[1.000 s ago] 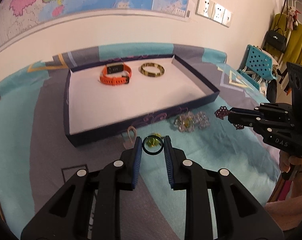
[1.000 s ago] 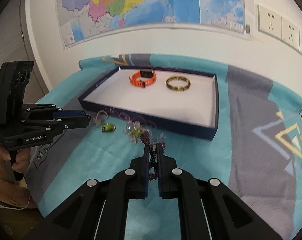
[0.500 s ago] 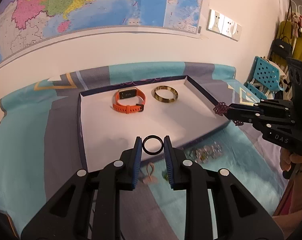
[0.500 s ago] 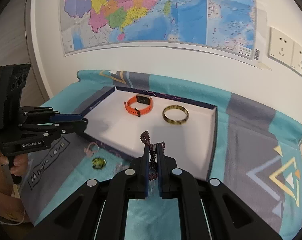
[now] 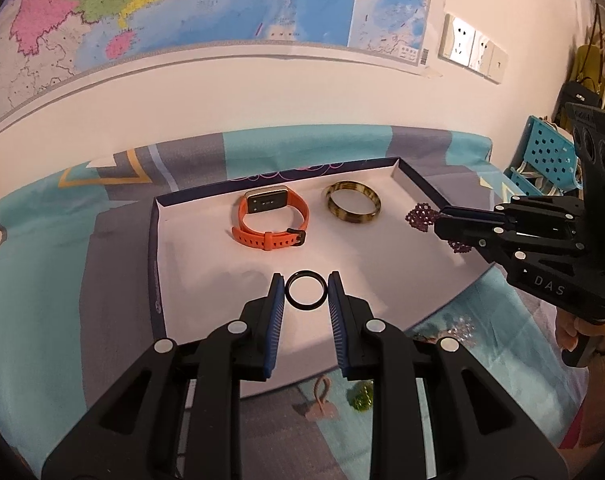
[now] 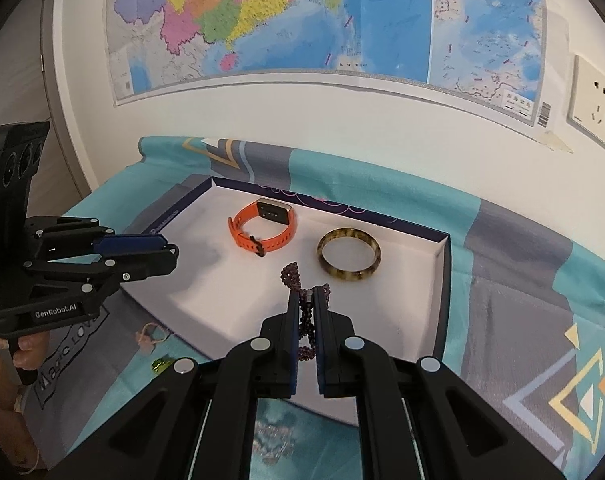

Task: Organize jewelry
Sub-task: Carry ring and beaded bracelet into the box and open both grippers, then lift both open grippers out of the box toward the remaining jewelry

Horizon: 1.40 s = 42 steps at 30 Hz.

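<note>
A shallow white tray (image 5: 206, 256) (image 6: 438, 280) with a dark rim lies on the patterned cloth. In it lie an orange watch band (image 5: 272, 220) (image 6: 262, 226) and a mottled brown bangle (image 5: 353, 208) (image 6: 349, 256). My left gripper (image 5: 305, 290) is shut on a thin black ring (image 5: 305, 275), held above the tray's near half. My right gripper (image 6: 305, 300) is shut on a purple bead bracelet (image 6: 292, 276) (image 5: 420, 218) that hangs over the tray close to the bangle. In the right wrist view the left gripper (image 6: 170, 250) shows from the side over the tray's left edge.
On the cloth in front of the tray lie a pink loop (image 5: 322, 400) (image 6: 148, 336), a small green piece (image 5: 362, 396) (image 6: 160, 364) and a clear bead cluster (image 5: 458, 330). A wall with a map and sockets (image 5: 470, 46) stands right behind. A blue crate (image 5: 546, 160) is at the right.
Both grippers have carried their pieces forward from above the cloth to above the tray. The loose items on the cloth now sit nearer the bottom of both views.
</note>
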Available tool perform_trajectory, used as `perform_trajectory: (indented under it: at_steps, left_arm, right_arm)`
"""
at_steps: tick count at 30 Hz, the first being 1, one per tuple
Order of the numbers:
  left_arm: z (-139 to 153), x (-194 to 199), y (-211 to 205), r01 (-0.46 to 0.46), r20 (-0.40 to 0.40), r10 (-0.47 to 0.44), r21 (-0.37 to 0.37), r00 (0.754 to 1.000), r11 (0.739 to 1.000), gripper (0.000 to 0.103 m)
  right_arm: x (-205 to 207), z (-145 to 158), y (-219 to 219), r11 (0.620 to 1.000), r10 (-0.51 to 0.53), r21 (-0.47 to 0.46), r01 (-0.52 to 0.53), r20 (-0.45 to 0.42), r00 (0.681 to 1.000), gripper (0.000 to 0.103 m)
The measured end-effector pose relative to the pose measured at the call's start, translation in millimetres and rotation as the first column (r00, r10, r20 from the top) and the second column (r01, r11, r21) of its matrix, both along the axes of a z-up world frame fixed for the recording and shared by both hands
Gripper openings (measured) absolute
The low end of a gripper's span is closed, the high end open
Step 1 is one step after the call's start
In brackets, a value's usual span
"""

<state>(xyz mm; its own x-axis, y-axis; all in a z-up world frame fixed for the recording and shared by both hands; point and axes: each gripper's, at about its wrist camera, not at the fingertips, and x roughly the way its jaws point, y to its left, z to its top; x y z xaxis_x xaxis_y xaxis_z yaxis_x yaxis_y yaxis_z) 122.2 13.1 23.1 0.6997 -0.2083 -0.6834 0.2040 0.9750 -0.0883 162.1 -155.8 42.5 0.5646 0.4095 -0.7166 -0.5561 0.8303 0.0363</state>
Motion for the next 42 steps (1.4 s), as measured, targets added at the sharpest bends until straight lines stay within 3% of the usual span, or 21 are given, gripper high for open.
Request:
perform_trajectory:
  at_steps: [28, 36, 42]
  left_arm:
    - [-33.6, 55.2, -5.3, -0.051, -0.112, 0.060, 0.079, 0.992, 0.996, 0.023]
    - [-40.1, 58.6, -3.1, -0.061, -0.131, 0.071, 0.079, 0.989, 0.995, 0.024]
    - [-35.5, 53.9, -3.5, -0.060, -0.116, 0.068, 0.068, 0.991, 0.996, 0.037]
  right_arm:
    - [42.9, -39.4, 21.2, 0.998, -0.009, -0.061, 0.004, -0.086, 0.996, 0.007]
    - [40.9, -37.8, 12.0, 0.999, -0.027, -0.044, 0.024, -0.086, 0.996, 0.020]
    - [31.1, -25.7, 2.2, 0.999, -0.038, -0.014, 0.037, -0.067, 0.997, 0.031]
